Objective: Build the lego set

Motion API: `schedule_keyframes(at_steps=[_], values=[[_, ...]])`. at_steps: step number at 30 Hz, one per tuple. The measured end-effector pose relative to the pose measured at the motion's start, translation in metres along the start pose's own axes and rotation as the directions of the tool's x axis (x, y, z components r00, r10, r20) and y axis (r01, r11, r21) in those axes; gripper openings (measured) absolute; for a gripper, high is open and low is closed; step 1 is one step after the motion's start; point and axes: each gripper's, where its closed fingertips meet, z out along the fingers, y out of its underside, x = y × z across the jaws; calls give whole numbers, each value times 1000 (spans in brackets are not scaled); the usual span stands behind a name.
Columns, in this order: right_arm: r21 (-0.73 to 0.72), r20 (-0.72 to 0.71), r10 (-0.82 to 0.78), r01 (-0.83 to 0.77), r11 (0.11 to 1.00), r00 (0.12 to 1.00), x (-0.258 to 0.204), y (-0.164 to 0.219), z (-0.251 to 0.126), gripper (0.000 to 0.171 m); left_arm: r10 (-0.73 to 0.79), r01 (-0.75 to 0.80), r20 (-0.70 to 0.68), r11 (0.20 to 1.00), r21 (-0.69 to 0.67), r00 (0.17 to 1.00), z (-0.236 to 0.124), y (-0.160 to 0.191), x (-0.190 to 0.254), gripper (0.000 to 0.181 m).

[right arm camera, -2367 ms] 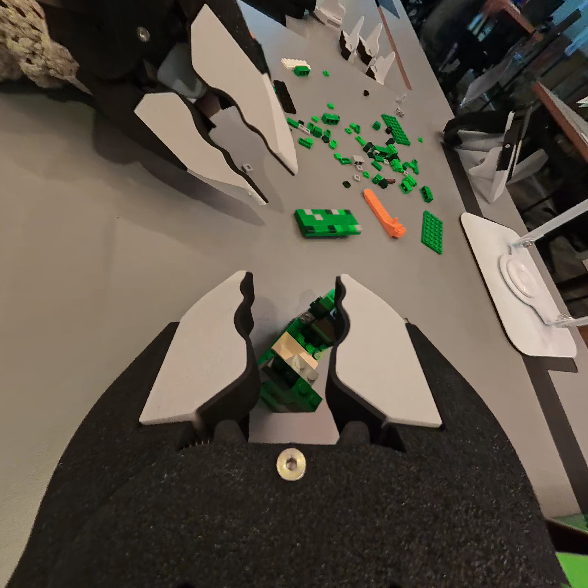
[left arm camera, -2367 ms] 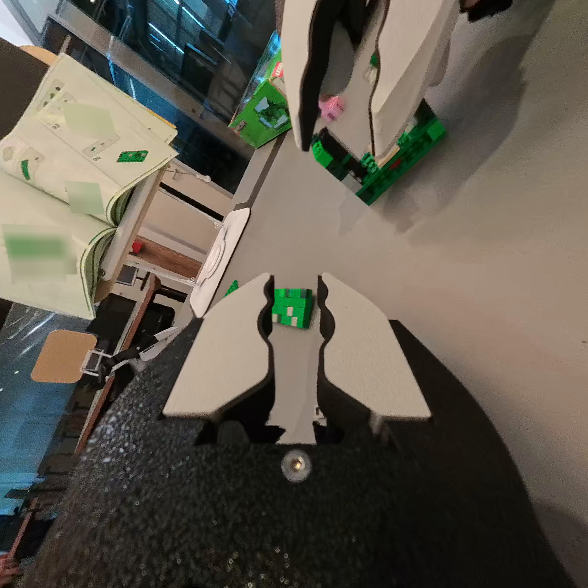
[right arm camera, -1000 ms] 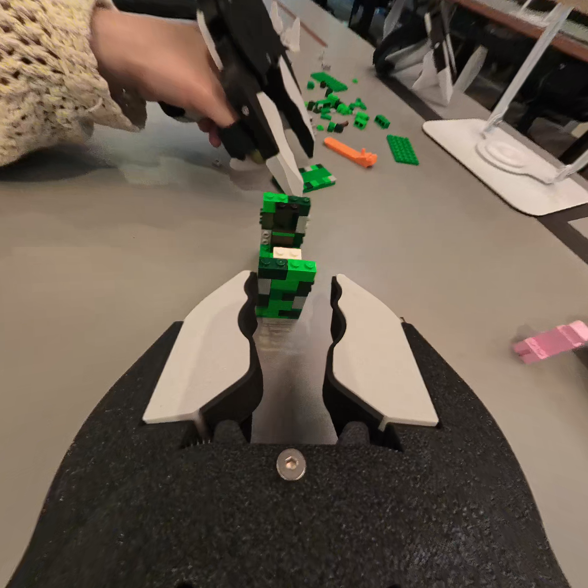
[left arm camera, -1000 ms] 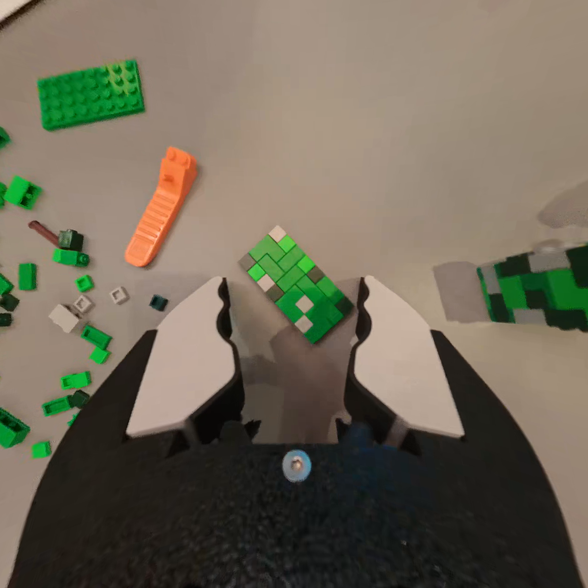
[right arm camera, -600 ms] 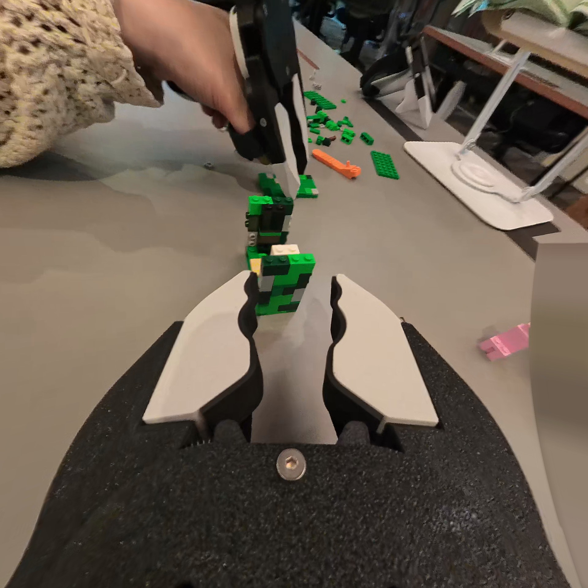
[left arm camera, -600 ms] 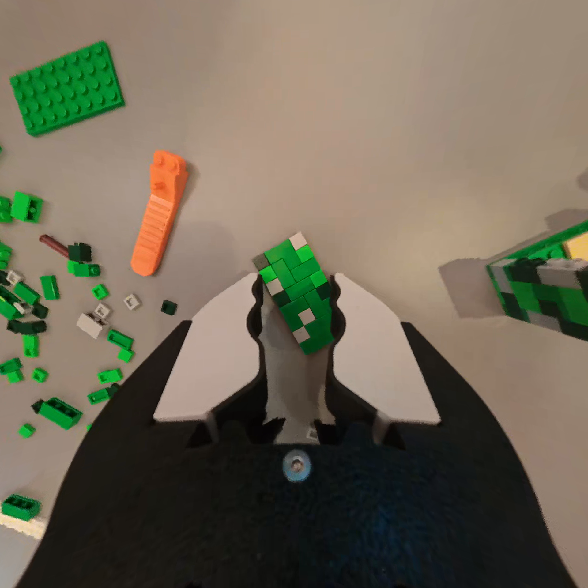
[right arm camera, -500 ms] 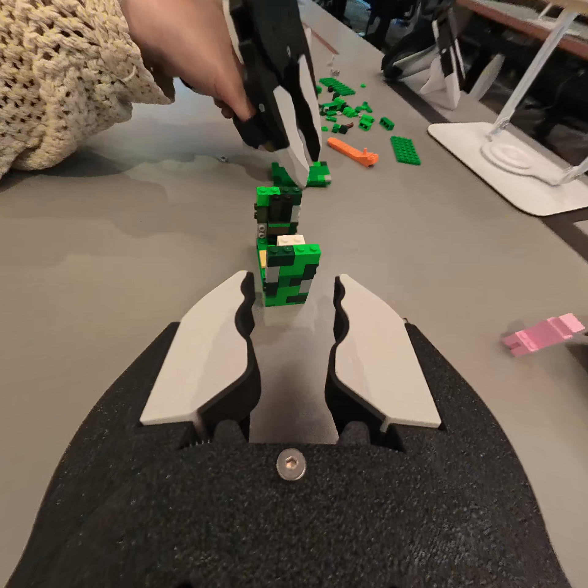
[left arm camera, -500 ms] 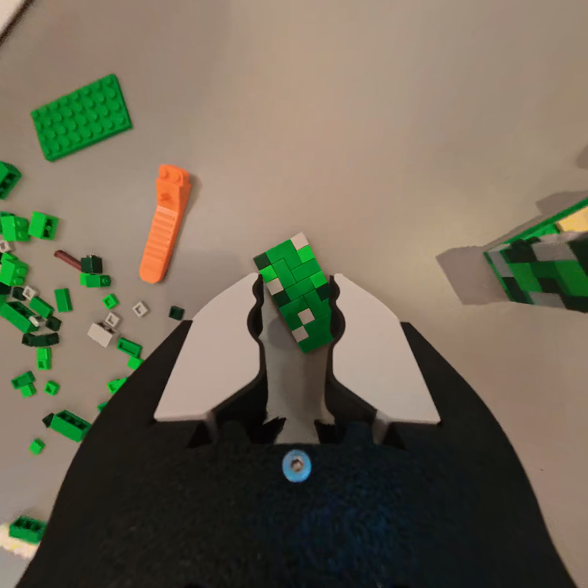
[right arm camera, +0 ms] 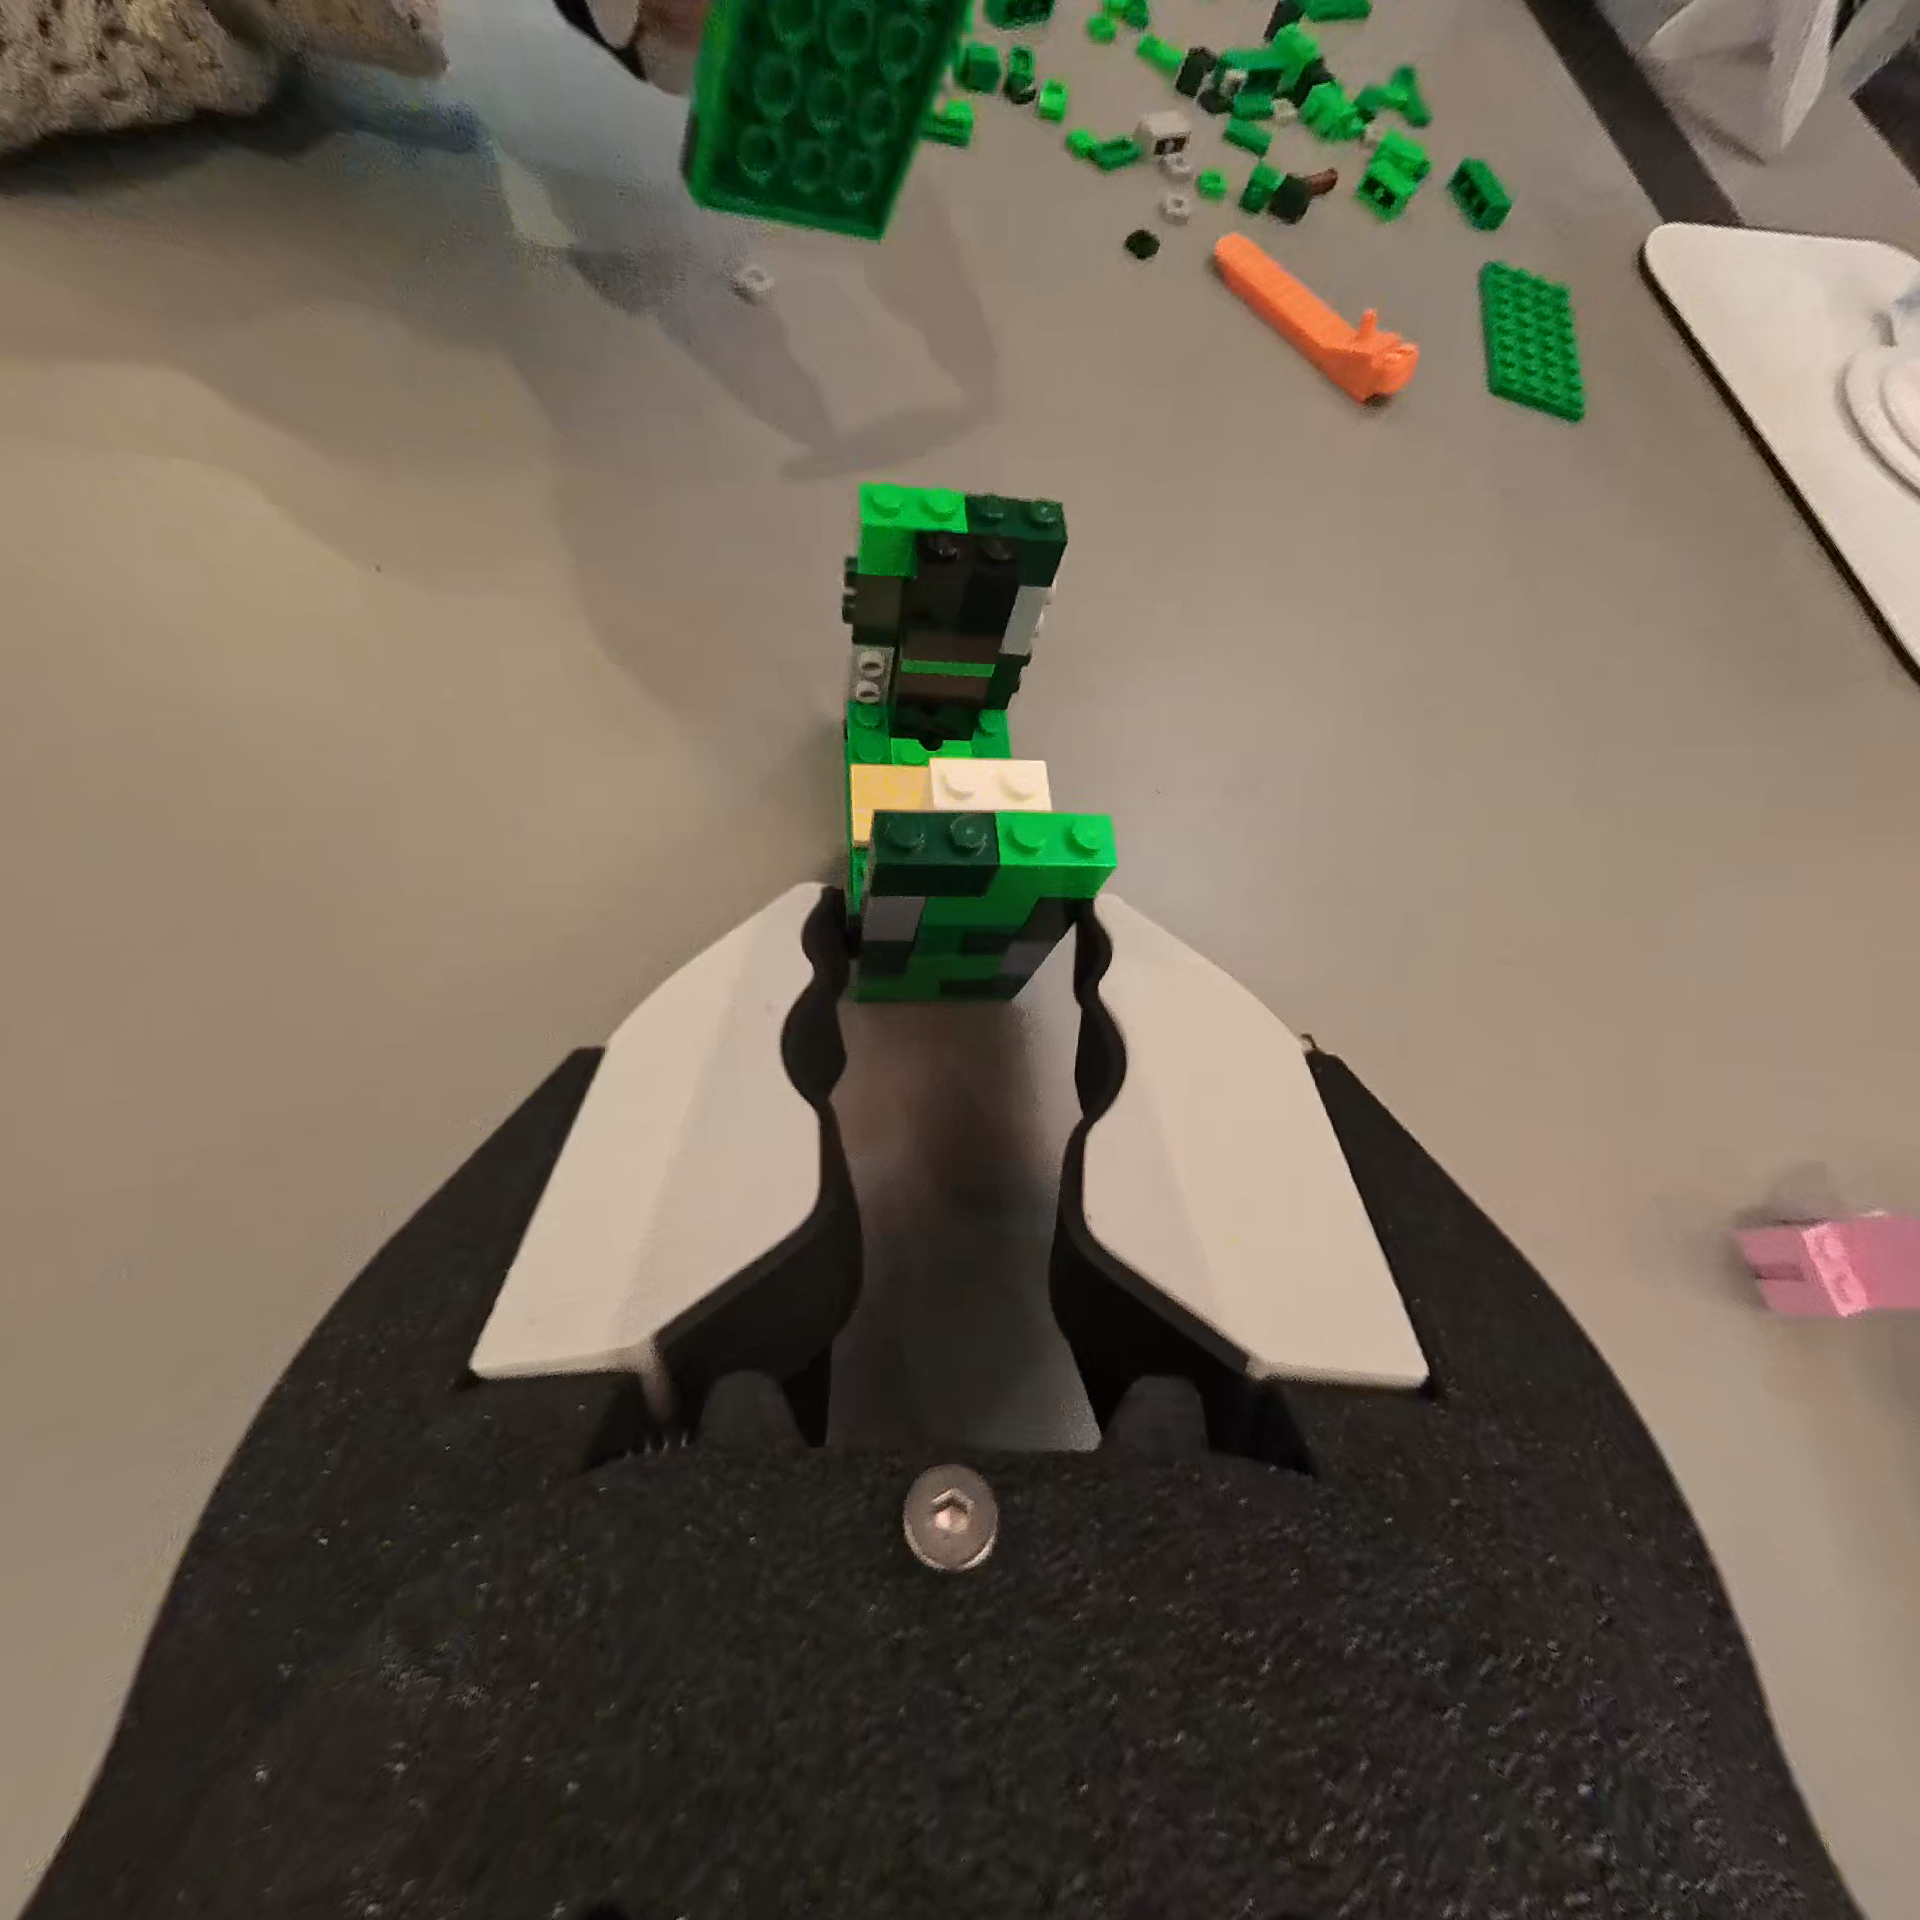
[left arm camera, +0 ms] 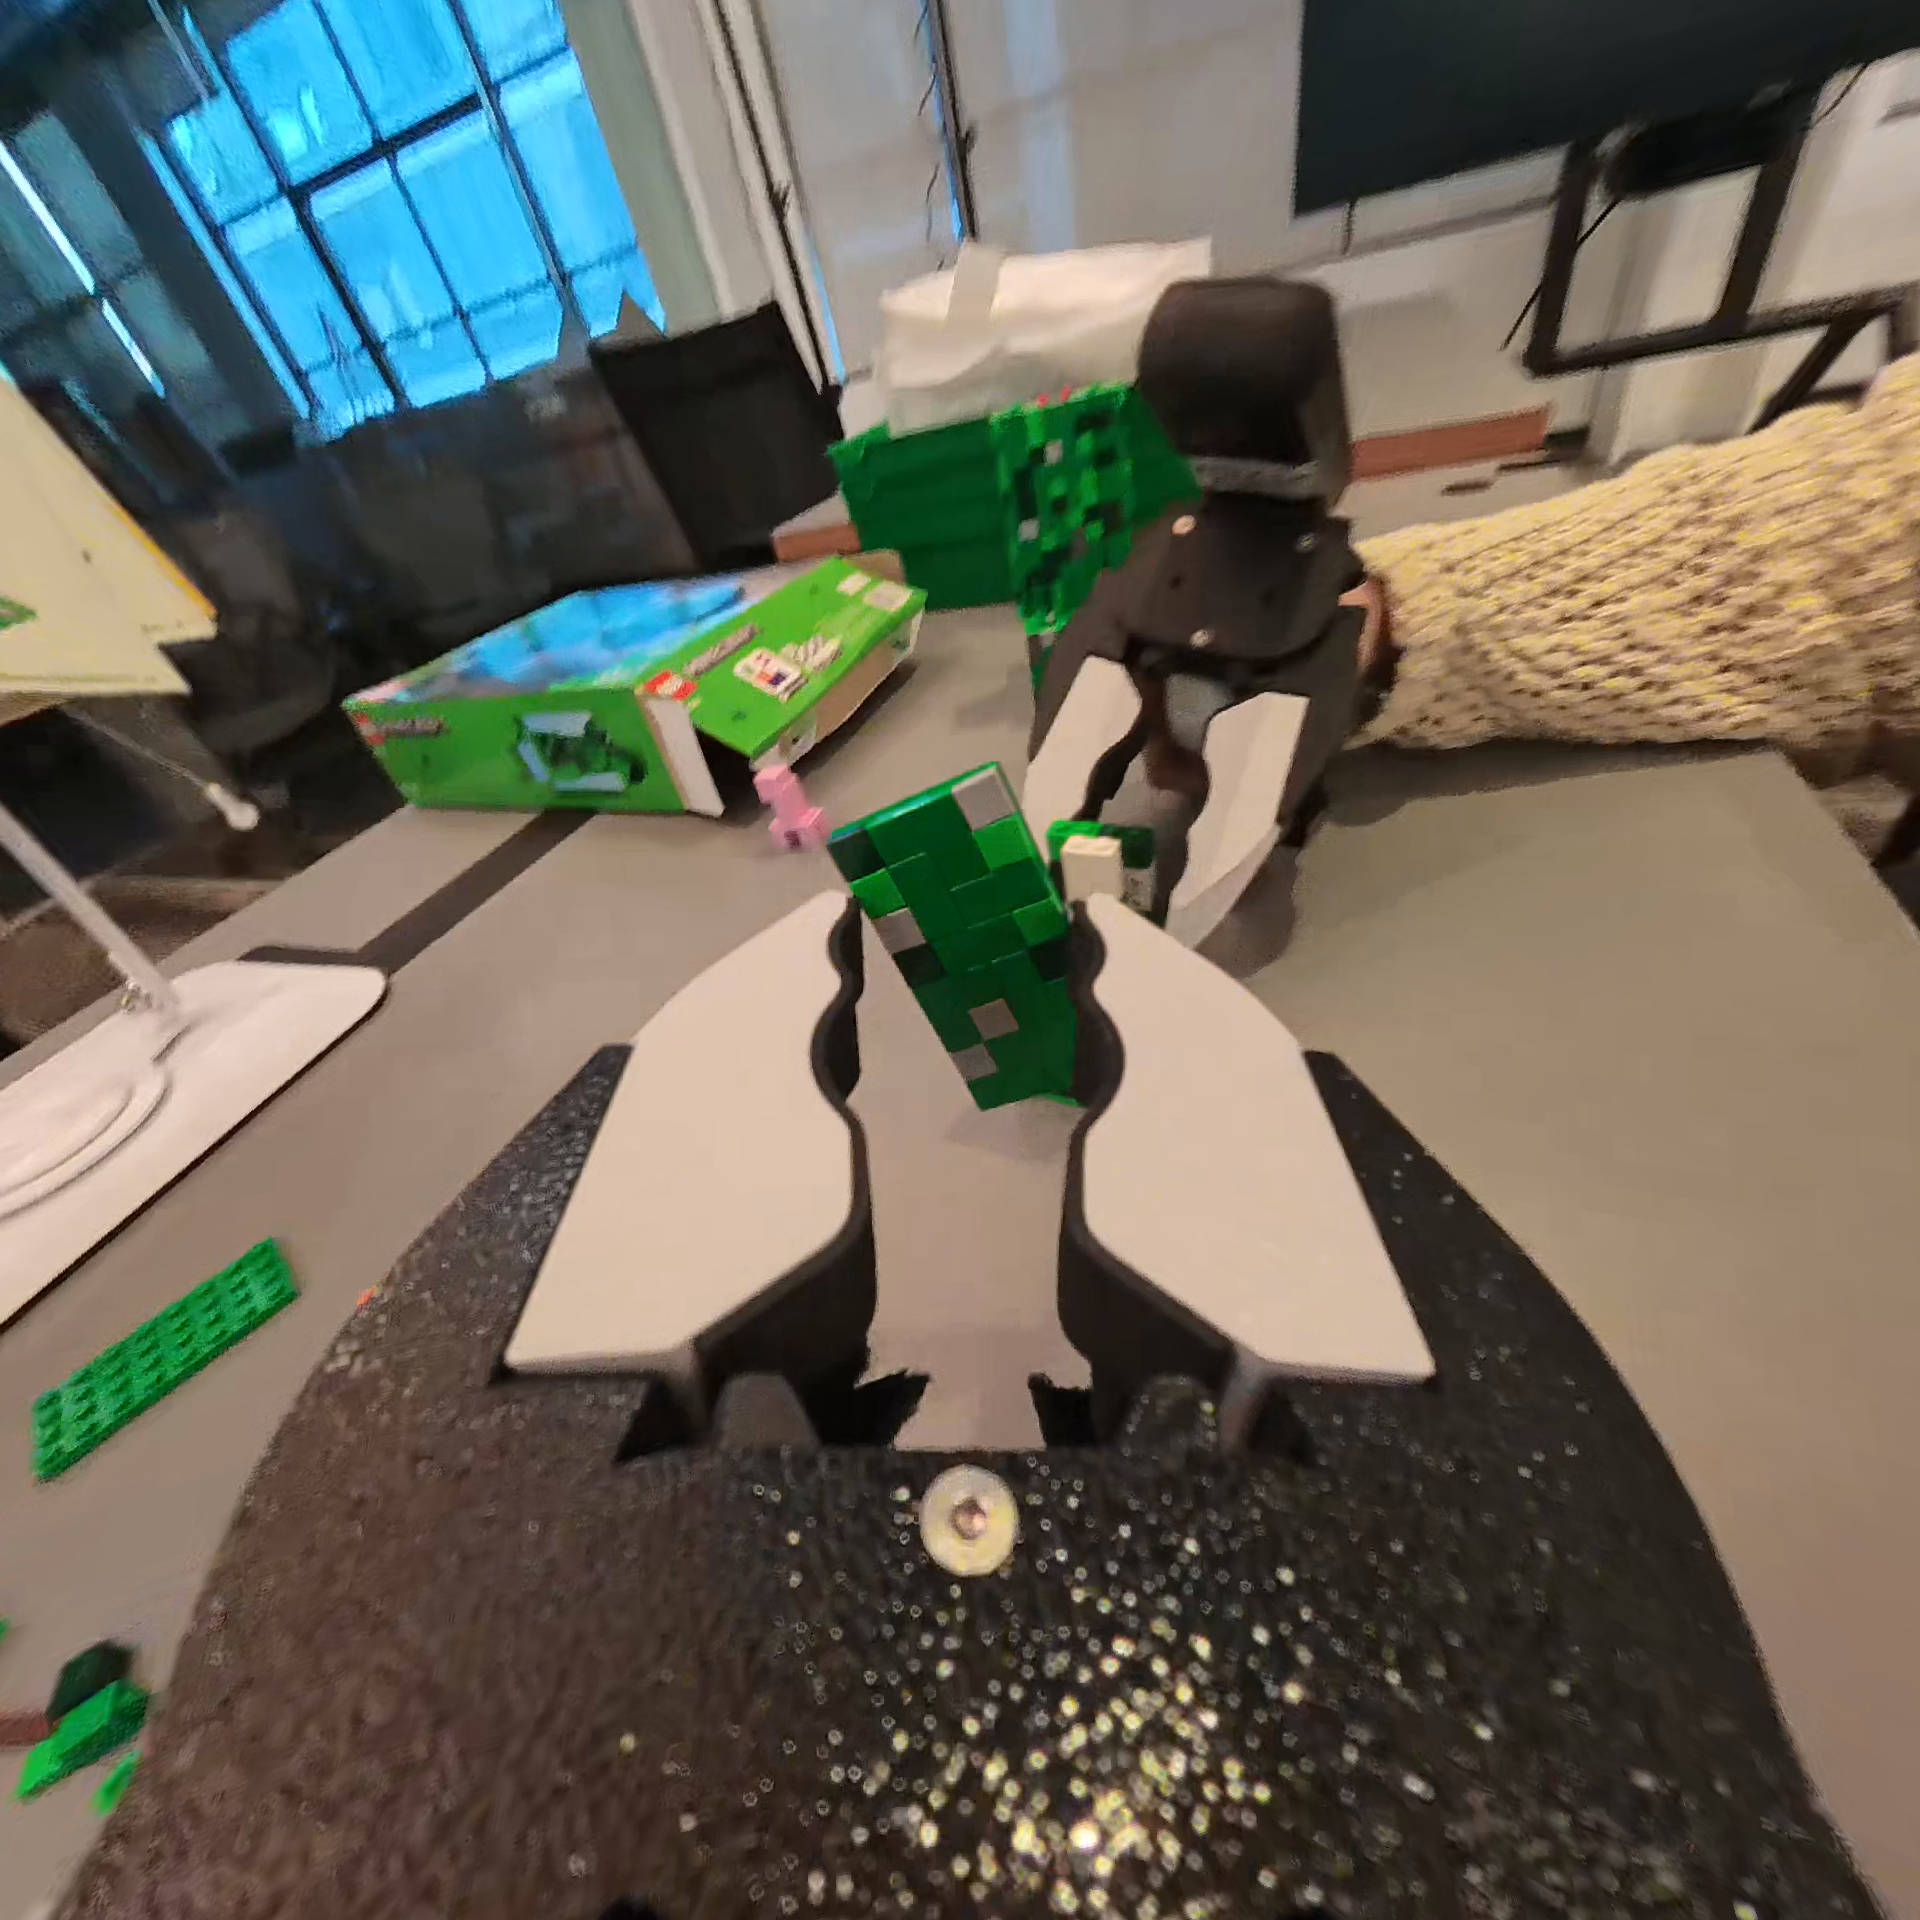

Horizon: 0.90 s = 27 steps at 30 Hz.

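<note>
My left gripper (left arm camera: 966,925) is shut on a flat green tiled panel (left arm camera: 935,883) and holds it tilted above the grey table. The panel's studded underside also shows at the top of the right wrist view (right arm camera: 810,104). A partly built green model (right arm camera: 956,727), with two upright walls and white and tan bricks between them, stands on the table. My right gripper (right arm camera: 951,914) is closed around the model's near wall. In the left wrist view, the right gripper (left arm camera: 1122,883) straddles the model (left arm camera: 1101,862) just beyond the panel.
Loose green bricks (right arm camera: 1247,94), an orange brick separator (right arm camera: 1309,322) and a green plate (right arm camera: 1532,343) lie at the far right. A pink piece (right arm camera: 1829,1268) lies right. A white stand base (right arm camera: 1787,343) sits at the edge. A green box (left arm camera: 623,717) and a large green block head (left arm camera: 997,499) stand behind. My left tips are about 25 cm from the pink piece (right arm camera: 1829,1268), my right tips only 15 cm. It turns up in the left wrist view (left arm camera: 814,818) as well.
My left gripper lifted the panel off the table and swung it up toward the model. My right gripper moved forward and closed on the model's near wall.
</note>
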Motion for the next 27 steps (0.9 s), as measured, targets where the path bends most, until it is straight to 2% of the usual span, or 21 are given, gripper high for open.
schedule_keyframes(at_steps=[4, 6, 10, 14, 17, 24, 27], values=[[-134, 52, -62, 69, 989, 997, 2, -4, -17, 41, 31, -28, -22, 990, 137, 999, -9, -6, 9, 37], [-245, 93, -95, 116, 963, 991, 5, -9, -30, 41, 55, -51, -23, 990, 134, 998, -7, -1, 13, 37], [-475, 190, -149, 224, 851, 970, 7, -13, -53, 39, 134, -130, -40, 987, 96, 990, 4, 10, 28, 37], [-623, 313, -124, 302, 721, 942, -5, -9, -59, 39, 183, -172, -80, 978, 120, 980, 13, 6, 46, 37], [-663, 366, -99, 334, 670, 925, -12, -4, -54, 39, 211, -198, -105, 973, 119, 972, 16, 7, 55, 37], [-636, 365, 30, 226, 738, 930, -12, -4, -45, 40, 222, -205, -110, 968, 144, 969, 12, 5, 58, 37], [-611, 318, 30, 180, 771, 948, -8, -6, -52, 54, 237, -222, -98, 964, 148, 967, 12, 5, 58, 37]])
